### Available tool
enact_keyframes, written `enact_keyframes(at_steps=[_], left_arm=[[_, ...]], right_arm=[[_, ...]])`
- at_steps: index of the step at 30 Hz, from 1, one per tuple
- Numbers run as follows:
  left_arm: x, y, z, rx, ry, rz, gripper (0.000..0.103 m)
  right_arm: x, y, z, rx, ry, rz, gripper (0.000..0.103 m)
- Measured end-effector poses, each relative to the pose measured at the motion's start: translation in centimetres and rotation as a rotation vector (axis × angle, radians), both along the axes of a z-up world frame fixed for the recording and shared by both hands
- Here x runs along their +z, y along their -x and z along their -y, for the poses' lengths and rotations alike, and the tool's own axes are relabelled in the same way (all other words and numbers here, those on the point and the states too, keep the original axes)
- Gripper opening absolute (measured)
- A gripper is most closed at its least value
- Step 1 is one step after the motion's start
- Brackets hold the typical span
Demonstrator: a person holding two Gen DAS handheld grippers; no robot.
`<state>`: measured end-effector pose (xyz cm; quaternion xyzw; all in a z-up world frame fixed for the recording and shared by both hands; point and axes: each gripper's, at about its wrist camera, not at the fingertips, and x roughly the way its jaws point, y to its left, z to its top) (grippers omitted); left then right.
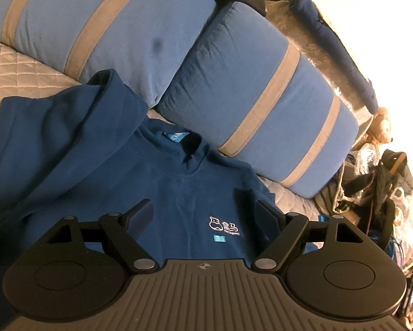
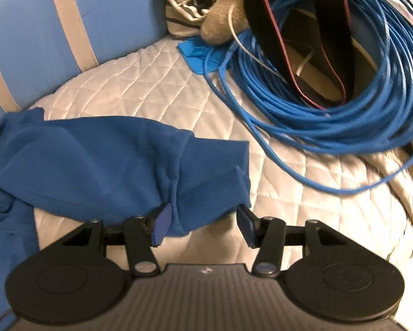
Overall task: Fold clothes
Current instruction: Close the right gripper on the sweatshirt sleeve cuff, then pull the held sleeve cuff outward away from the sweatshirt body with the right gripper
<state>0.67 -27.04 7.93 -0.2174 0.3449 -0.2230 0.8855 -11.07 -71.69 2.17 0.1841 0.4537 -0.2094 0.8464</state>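
A dark blue sweatshirt [image 1: 156, 193] lies front up on the quilted bed, with a white logo on its chest and its left sleeve folded in over the body. My left gripper [image 1: 203, 209] hovers just above the chest, open, with nothing between its fingers. In the right wrist view the other sleeve [image 2: 101, 160] stretches across the quilt, and its ribbed cuff [image 2: 212, 190] lies at my right gripper [image 2: 203, 220]. That gripper is open and points steeply down. Its fingertips straddle the cuff's near edge without a clear pinch.
Two blue pillows with grey stripes [image 1: 256, 104] lean along the far side of the bed. A coil of blue cable [image 2: 330, 104], a black strap [image 2: 289, 27] and a plush toy [image 2: 220, 22] crowd the quilt [image 2: 156, 91] to the right of the cuff. Clutter [image 1: 385, 193] is piled beside the bed.
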Motion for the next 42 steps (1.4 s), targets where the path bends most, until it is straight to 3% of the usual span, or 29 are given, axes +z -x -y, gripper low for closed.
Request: enact_keyframes(at_steps=[5, 10, 15, 20, 23, 25, 31, 36, 42], left_arm=[[0.0, 0.0, 0.1, -0.004, 0.001, 0.002, 0.081], [-0.1, 0.0, 0.0, -0.001, 0.0, 0.0, 0.081], [-0.2, -0.1, 0.0, 0.002, -0.001, -0.003, 0.081], [-0.2, -0.2, -0.1, 0.001, 0.001, -0.004, 0.081], [-0.2, -0.2, -0.1, -0.001, 0.003, -0.004, 0.081], [-0.2, -0.2, -0.1, -0.002, 0.004, -0.001, 0.081], [-0.3, -0.3, 0.0, -0.004, -0.003, -0.006, 0.081], [-0.2, 0.0, 0.2, -0.016, -0.009, 0.008, 0.081], [-0.1, 0.1, 0.6, -0.029, -0.008, 0.02, 0.081]], right_arm=[[1.2, 1.2, 1.2, -0.132, -0.22, 0.052, 0.067], [-0.5, 1.4, 2.6, -0.367, -0.547, 0.093, 0.066], [-2.1, 0.2, 2.6, -0.553, -0.643, 0.097, 0.065], [-2.4, -1.2, 2.2, -0.638, -0.513, 0.06, 0.062], [-2.1, -2.0, 1.2, -0.569, -0.414, 0.05, 0.023], [-2.0, -2.4, 1.3, -0.483, -0.364, 0.067, 0.017], [0.4, -3.4, 2.2, -0.217, -0.08, 0.18, 0.015], [3.9, -4.6, 2.2, 0.032, 0.379, 0.25, 0.014], [6.8, -4.4, 6.2, 0.039, 0.653, 0.227, 0.014]])
